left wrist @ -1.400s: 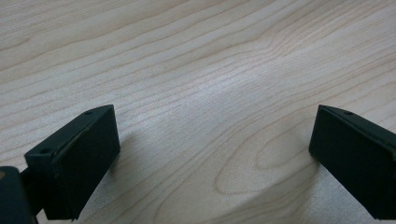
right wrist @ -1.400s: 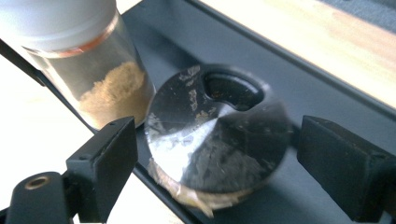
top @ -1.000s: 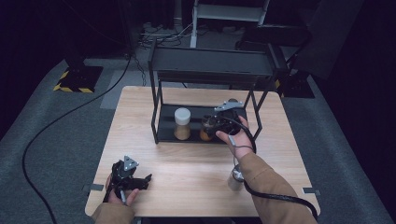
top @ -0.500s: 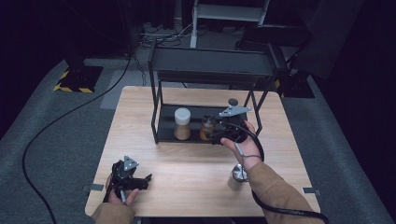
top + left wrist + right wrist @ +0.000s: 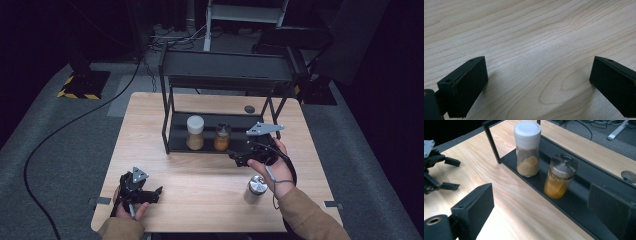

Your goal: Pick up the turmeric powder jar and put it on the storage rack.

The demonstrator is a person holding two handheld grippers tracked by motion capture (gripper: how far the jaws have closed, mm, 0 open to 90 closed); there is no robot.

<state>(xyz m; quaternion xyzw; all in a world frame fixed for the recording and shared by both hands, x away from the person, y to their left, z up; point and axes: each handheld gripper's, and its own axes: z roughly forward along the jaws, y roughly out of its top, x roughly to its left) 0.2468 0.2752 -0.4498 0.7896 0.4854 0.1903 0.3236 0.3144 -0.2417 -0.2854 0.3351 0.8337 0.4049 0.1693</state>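
Observation:
A black two-tier rack (image 5: 227,75) stands at the back of the wooden table (image 5: 200,175). On its lower shelf stand a white-lidded jar of tan powder (image 5: 195,132) (image 5: 527,148) and, to its right, a dark-lidded jar of orange powder (image 5: 222,137) (image 5: 560,176). My right gripper (image 5: 237,159) (image 5: 540,202) hovers just in front of the shelf, aimed at the jars. Its jaws have just been opening and hold nothing. A silver-lidded jar (image 5: 256,188) stands on the table by my right wrist. My left gripper (image 5: 156,195) (image 5: 536,85) rests open on the table at the front left.
A small dark round disc (image 5: 249,108) (image 5: 629,176) lies on the table behind the rack's lower shelf. The rack's uprights frame the shelf on both sides. Bare wood lies between the two grippers. Cables run over the grey floor at the left.
My right gripper has drawn back from the lower shelf toward the table's front right, leaving the orange jar standing there. The left gripper has stayed put.

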